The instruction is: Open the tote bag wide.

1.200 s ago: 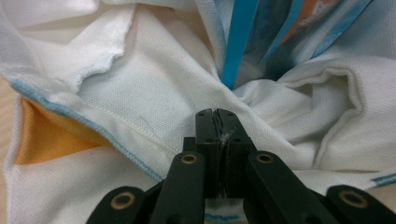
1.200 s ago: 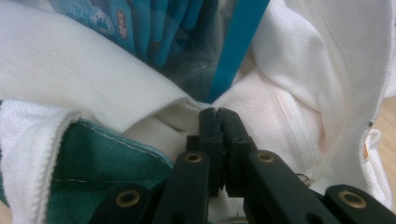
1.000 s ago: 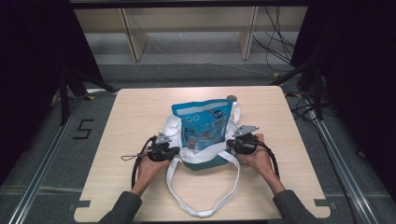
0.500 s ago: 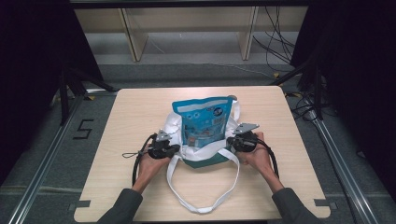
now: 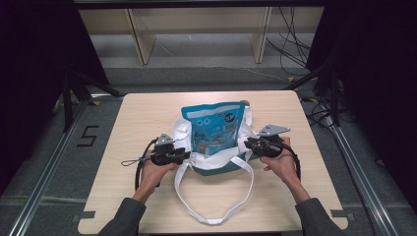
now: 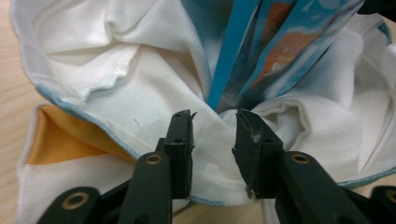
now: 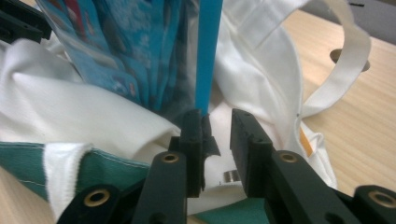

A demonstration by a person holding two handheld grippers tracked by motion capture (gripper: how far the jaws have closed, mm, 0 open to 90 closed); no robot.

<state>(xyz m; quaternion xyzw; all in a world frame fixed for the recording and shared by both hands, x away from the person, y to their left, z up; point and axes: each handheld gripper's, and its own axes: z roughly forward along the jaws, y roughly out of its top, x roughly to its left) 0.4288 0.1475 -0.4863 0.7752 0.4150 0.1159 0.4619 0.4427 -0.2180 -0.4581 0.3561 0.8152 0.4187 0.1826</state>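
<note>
Tote [image 5: 189, 129] on worktop [image 5: 137, 113], blue pouch [image 5: 214, 129] partly seated inside, upper part exposed; rim cloth is flanked by left gripper [image 6: 212, 122] and right gripper [image 7: 217, 116], jaws parted; seating judged unfinished.

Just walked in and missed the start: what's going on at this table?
A person is working with a hand-held gripper in each hand on a white tote bag lying on the table. A blue snack pouch sticks out of the bag's mouth. The left gripper and the right gripper sit at opposite sides of the opening, jaws apart around folds of the white fabric. The bag's long handle loops toward the person.
</note>
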